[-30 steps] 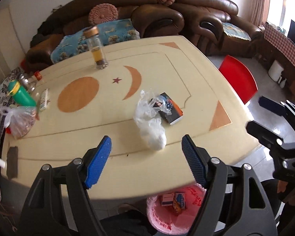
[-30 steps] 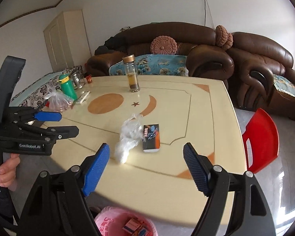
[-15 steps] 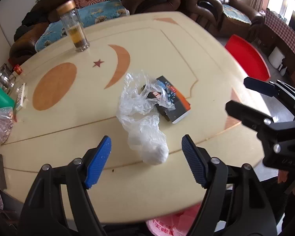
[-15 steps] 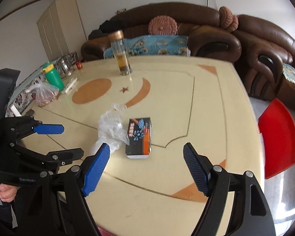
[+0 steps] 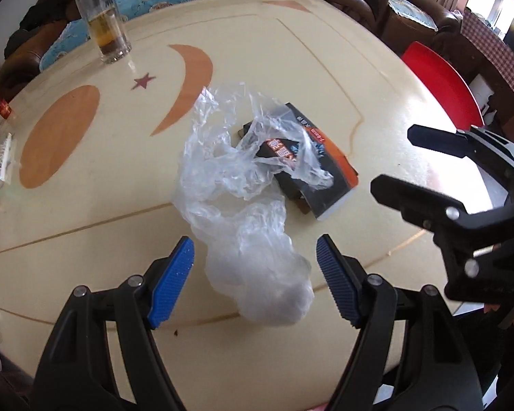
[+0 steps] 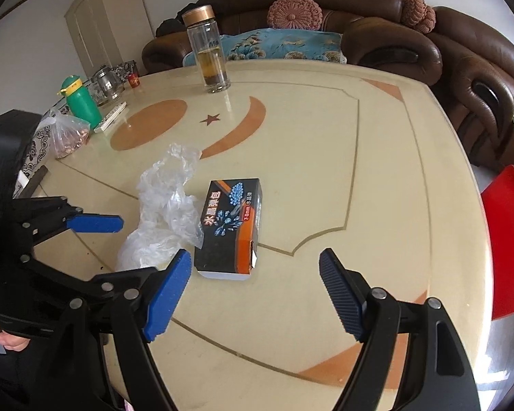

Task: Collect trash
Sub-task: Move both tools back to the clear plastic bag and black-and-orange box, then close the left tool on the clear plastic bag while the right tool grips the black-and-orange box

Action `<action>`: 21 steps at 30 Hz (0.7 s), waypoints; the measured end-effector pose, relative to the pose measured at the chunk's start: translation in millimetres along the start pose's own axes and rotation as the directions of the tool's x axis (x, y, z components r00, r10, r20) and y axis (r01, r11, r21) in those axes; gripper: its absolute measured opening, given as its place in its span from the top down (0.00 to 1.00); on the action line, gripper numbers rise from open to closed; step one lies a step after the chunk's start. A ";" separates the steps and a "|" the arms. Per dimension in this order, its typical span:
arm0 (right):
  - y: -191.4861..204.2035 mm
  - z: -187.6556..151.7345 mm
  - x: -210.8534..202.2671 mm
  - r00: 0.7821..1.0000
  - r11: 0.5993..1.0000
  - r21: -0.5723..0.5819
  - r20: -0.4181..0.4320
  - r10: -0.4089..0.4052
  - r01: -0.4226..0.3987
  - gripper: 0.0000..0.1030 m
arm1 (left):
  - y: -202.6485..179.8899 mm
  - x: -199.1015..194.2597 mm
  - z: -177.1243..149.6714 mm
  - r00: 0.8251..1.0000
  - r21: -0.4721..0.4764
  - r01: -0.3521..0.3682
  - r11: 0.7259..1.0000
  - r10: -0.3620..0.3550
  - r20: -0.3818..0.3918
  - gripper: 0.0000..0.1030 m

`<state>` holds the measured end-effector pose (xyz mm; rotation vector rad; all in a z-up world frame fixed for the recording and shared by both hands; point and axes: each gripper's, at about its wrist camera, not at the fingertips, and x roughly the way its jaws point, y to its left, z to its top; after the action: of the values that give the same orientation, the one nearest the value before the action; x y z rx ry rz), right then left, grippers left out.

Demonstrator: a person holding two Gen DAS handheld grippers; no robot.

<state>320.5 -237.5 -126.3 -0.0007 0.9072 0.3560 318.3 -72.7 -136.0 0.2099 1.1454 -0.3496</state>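
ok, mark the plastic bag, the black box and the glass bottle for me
plastic bag (image 5: 253,260), left wrist view, on its bunched near end.
black box (image 6: 231,219), right wrist view, middle of the printed top face.
glass bottle (image 6: 210,58), right wrist view, on the clear wall above the dark dregs.

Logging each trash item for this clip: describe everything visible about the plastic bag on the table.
The plastic bag is thin, clear and crumpled, lying loose on the cream table. Its near end is bunched into a whitish lump; its far end spreads in wrinkled folds, one draped over a corner of the box beside it. The open left gripper frames the lump without touching it.
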 end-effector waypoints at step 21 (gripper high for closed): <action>23.2 19.1 65.6 0.997 0.999 -0.047 -0.074 0.008 -0.012 0.27 | 35.2 27.8 -4.0 0.999 -0.019 -0.047 0.999 0.047 -0.002 0.30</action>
<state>364.9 -193.0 -161.5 -0.0531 0.9721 0.3885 338.3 -43.2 -163.6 0.2200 1.1429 -0.2970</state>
